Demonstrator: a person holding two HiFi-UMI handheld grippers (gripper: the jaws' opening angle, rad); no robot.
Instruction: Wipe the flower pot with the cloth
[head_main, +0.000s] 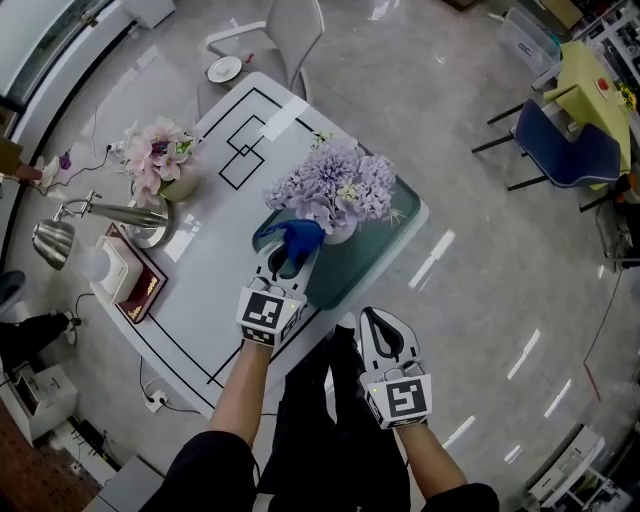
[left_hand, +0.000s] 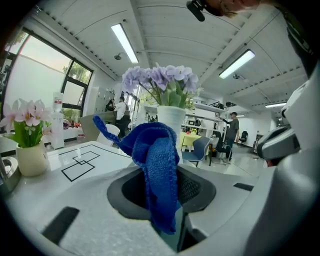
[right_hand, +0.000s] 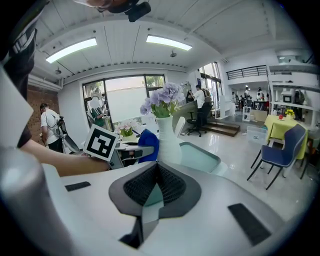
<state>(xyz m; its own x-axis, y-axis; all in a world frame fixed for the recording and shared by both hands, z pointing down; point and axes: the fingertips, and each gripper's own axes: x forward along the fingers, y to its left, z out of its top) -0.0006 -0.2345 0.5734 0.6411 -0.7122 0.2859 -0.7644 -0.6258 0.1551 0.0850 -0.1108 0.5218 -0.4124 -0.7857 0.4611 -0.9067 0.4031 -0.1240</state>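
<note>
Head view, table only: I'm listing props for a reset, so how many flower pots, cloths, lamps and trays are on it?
Flower pots: 2, the purple-flower pot and the pink-flower pot
Cloths: 1, the blue cloth
Lamps: 1, the desk lamp
Trays: 1, the teal tray
Total: 5

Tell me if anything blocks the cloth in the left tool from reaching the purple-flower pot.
Nothing visible does. The left tool is shut on the blue cloth, and the white pot stands directly beyond it with no object between.
</note>
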